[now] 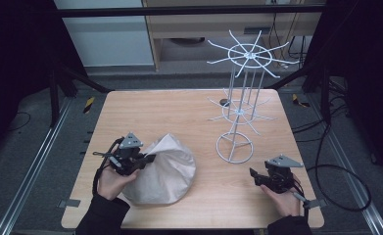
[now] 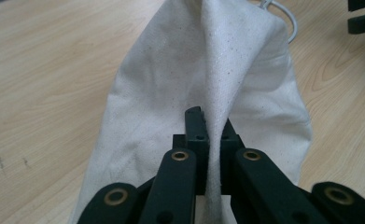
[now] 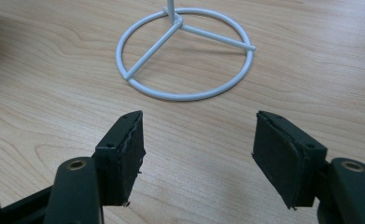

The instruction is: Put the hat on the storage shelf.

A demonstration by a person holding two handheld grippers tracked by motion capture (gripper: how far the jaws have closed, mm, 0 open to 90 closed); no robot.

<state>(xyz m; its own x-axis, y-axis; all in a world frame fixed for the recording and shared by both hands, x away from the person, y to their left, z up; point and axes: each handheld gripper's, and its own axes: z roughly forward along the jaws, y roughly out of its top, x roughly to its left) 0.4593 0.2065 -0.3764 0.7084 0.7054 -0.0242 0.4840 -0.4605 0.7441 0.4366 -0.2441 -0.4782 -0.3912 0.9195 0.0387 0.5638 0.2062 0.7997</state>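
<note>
On the wooden bench (image 1: 189, 112) the left hand-held gripper (image 1: 147, 158) is closed on a pinched fold of a cream cloth bag (image 1: 167, 171), and the left gripper view shows the fabric (image 2: 208, 84) squeezed into a narrow ridge between the two black jaws, rising up and away from them like a tent. The bag spreads out just ahead of and below this hand-held gripper, its body slumped on the bench and its lower edge lying close to the person's left hand (image 1: 111, 181). What the bag holds cannot be told, since its mouth is not visible and the cloth hides any contents; no print, label or writing can be made out on it. A short length of white cord (image 2: 283, 14) curves out beyond the far end of the bag. The right hand-held gripper (image 1: 255, 176) sits low over the bench in the right hand (image 1: 284, 198), jaws spread wide apart and holding nothing, with bare wood between its pads (image 3: 129, 149). Directly ahead of it, near but not touching, lies the round base ring (image 3: 185, 56) of a white wire rack (image 1: 243, 98), which stands upright on the bench with two tiers of radiating spokes, all bare. The bag is well off to the left of the right hand-held gripper, with the rack's base (image 1: 234, 147) between the two, beyond them. A black cable (image 1: 346, 186) trails from the right hand-held gripper over the bench edge.
</note>
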